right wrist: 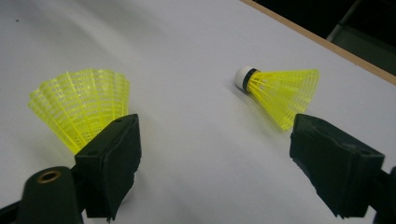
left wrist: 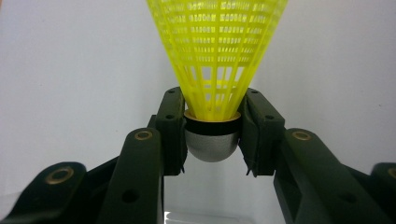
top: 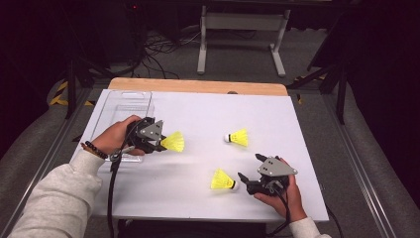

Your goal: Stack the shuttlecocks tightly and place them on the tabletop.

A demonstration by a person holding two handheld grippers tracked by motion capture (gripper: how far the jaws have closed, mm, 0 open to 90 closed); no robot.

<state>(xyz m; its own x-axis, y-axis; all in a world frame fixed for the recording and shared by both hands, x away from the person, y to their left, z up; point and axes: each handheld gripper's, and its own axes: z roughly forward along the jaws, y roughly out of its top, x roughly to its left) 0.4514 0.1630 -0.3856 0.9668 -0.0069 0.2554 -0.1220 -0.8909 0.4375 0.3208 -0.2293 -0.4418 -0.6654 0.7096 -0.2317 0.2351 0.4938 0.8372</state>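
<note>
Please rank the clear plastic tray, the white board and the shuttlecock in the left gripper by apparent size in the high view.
1. White board, by far the largest.
2. Clear plastic tray.
3. Held shuttlecock, the smallest, clamped in the left gripper.

No legible text, labels, brands, numbers or signs anywhere

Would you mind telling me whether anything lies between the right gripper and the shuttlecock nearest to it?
Nothing visible does: the right gripper is open just beside the nearest shuttlecock, with bare table around them.
</note>
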